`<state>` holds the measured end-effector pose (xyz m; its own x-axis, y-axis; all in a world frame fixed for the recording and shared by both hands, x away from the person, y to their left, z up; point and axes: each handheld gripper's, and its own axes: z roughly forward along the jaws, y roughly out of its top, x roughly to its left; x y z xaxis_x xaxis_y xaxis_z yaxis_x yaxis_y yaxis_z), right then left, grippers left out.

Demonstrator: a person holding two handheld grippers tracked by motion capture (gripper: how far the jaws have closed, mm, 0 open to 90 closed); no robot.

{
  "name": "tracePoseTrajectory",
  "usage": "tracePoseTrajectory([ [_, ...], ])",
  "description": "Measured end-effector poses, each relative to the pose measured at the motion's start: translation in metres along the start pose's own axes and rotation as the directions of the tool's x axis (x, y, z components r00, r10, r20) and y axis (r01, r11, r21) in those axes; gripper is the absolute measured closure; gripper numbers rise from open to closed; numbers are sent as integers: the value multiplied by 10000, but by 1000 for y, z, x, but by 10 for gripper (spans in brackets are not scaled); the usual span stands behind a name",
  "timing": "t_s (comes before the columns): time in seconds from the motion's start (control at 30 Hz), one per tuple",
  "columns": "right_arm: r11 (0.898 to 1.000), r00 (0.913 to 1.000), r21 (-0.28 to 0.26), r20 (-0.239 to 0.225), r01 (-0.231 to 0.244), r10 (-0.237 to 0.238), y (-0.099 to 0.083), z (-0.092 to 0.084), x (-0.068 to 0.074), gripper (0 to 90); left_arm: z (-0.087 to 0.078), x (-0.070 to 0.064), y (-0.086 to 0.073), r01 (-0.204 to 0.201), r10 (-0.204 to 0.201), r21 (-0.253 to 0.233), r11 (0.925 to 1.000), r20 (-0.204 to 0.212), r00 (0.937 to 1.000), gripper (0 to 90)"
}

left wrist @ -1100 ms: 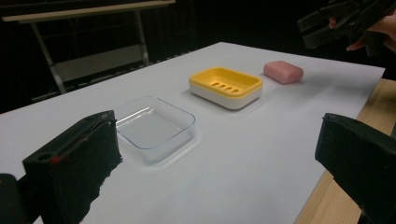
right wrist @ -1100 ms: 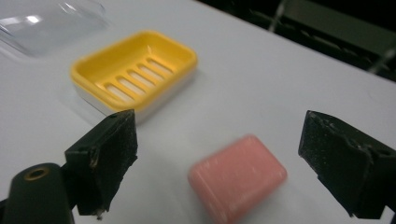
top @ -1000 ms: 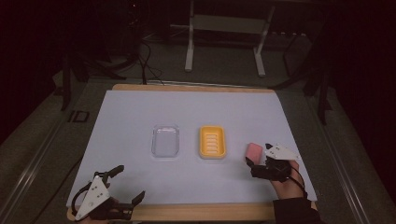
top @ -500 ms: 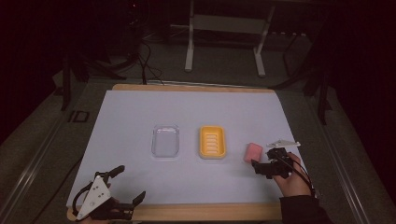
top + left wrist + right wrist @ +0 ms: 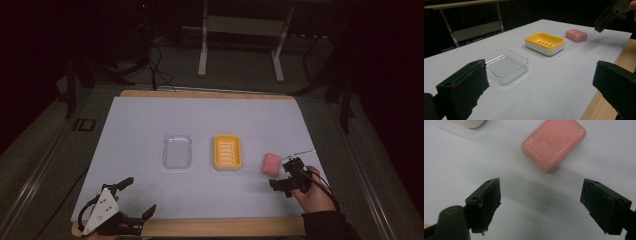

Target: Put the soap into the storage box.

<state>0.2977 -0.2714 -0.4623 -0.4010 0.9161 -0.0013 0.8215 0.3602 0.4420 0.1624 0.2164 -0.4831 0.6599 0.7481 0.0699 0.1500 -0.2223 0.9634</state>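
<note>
White paper covers the table [image 5: 150, 130], with dark room behind. The pink soap [image 5: 553, 144] is a smooth rounded block with pale scuffs. It lies flat just ahead of the right gripper [image 5: 541, 202], whose jaws are spread wide and hold nothing. Past the soap sits a yellow plastic dish [image 5: 227, 152] with slots, then a clear tray [image 5: 177, 151]. The left gripper [image 5: 135, 202] is wide apart too, empty.
</note>
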Motion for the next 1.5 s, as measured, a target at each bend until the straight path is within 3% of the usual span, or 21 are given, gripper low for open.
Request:
tracePoseTrajectory([
  [0.07, 9994, 9990, 134, -300, -327, 330, 0, 0, 0, 166, 0, 0, 0, 12, -12, 0, 10000, -6, 10000, 2],
  [0.3, 9923, 9997, 1221, -96, -207, 220, -2, 5, 4, 205, 1, -1, 0, -23, 24, 70, 10000, -52, 10000, 2],
  [0.37, 9836, 9991, 1768, -152, -352, 385, -2, 7, 3, 208, 1, -1, 0, -38, 38, 73, 10000, -63, 10000, 2],
  [0.4, 9836, 9991, 1768, -152, -352, 385, -2, 7, 3, 208, 1, -1, 0, -38, 38, 73, 10000, -63, 10000, 2],
  [0.43, 9700, 9985, 2392, -206, -436, 500, -3, 10, 3, 208, 1, -1, -1, -82, 83, 126, 9999, -86, 9999, 2],
  [0.5, 9596, 9974, 2759, -303, -552, 661, -2, 11, 2, 213, 1, 0, -1, -57, 58, 105, 9999, -78, 10000, 2],
  [0.6, 9536, 9971, 2959, -316, -564, 688, -1, 11, 3, 221, 1, 0, -1, -53, 53, 114, 9999, -77, 10000, 2],
  [0.7, 9485, 9994, 3165, -279, -109, 208, 0, 12, 6, 228, 1, -1, -1, -29, 30, 127, 9999, -87, 10000, 2],
  [0.83, 9373, 9975, 3484, -677, 67, 181, 1, 14, 9, 225, 2, -2, -1, -13, 14, 156, 9999, -30, 10000, 2],
  [0.97, 9192, 9966, 3936, -803, 166, 163, 2, 16, 13, 212, 3, -3, -2, -55, 53, 259, 9996, 71, 10000, 2],
  [1.0, 9120, 9963, 4097, -847, 194, 169, 2, 17, 14, 213, 3, -4, -3, -62, 59, 264, 9996, 109, 9999, 2],
  [1.07, 8874, 9958, 4606, -879, 177, 257, 2, 18, 16, 213, 3, -5, -3, -77, 70, 305, 9995, 228, 9997, 2],
  [1.13, 8736, 9964, 4862, -821, 198, 231, 4, 19, 18, 212, 4, -7, -3, -165, 154, 365, 9992, 325, 9994, 2],
  [1.3, 8740, 9963, 4855, -829, 196, 237, 9, 19, 18, 185, 4, -7, -3, -198, 186, 336, 9992, 363, 9992, 2],
  [1.4, 8758, 9963, 4824, -828, 184, 247, 12, 21, 22, 115, 2, -7, -3, -128, 118, 298, 9995, 326, 9994, 2],
  [1.5, 8791, 9954, 4765, -790, -101, 543, 16, 22, 24, 114, 3, -7, -3, -116, 106, 306, 9995, 321, 9994, 2],
])
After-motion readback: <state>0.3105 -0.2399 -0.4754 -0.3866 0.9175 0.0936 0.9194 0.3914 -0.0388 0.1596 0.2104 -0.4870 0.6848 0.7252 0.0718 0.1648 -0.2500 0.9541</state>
